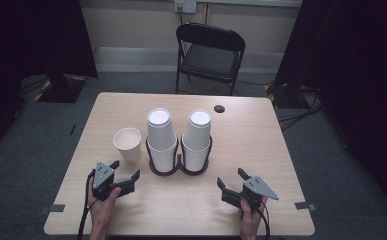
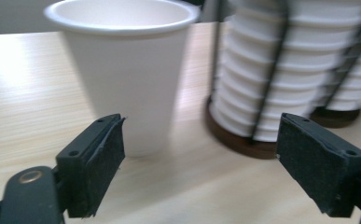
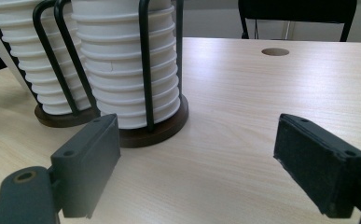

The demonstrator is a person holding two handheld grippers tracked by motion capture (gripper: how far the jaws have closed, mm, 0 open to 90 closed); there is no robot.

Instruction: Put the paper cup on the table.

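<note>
While both grippers gape empty, left gripper (image 1: 125,176) and right gripper (image 1: 229,183) flank the wire cup holder (image 1: 179,161), ribbed paper stacks inside.

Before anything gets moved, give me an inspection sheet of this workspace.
Surface: light wooden table, round cable hole near the far edge.
Job's things: single white cup, upright, mouth up, left of the holders; two stacks of upside-down white cups in a dark twin wire holder, left stack, right stack.
Clutter: nothing seen.
Grippers: left gripper and right gripper, both open, empty, hand-held near the front edge.
Cables: one trailing from each gripper; more on the floor at right.
Surroundings: folding chair, dark curtains, grey carpet.
</note>
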